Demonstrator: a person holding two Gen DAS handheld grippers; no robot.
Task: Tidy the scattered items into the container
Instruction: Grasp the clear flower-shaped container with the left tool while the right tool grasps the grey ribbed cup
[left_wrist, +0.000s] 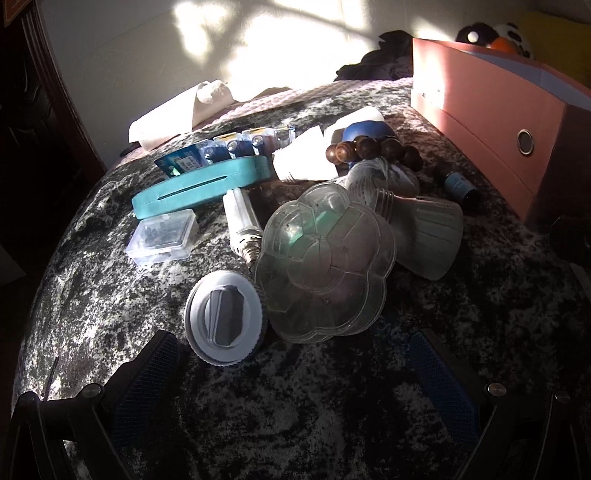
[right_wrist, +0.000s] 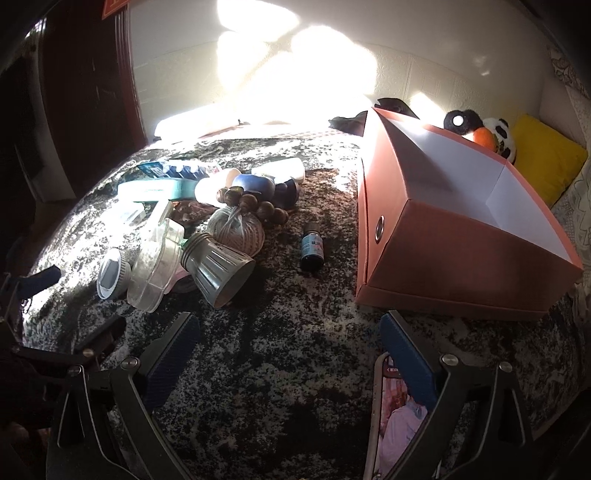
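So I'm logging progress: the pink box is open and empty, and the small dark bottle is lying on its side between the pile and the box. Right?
Not quite: the small dark bottle stands upright, cap up, as the right wrist view shows. The rest holds: it sits between the pile and the pink box, which is open, and its visible inside is bare.

Landmark: pink box (left_wrist: 491, 122).

Left wrist view: low over the dark mottled blanket (left_wrist: 332, 406), looking forward and slightly down, close to the clutter left of the box. Box at far right edge, partly cut off.

Right wrist view: further right, a little higher, box (right_wrist: 461, 243) near, open top visible.

Shared: box front, clear flower-shaped lid (left_wrist: 325, 266) (right_wrist: 155, 266), small dark bottle (left_wrist: 460, 186) (right_wrist: 312, 249).
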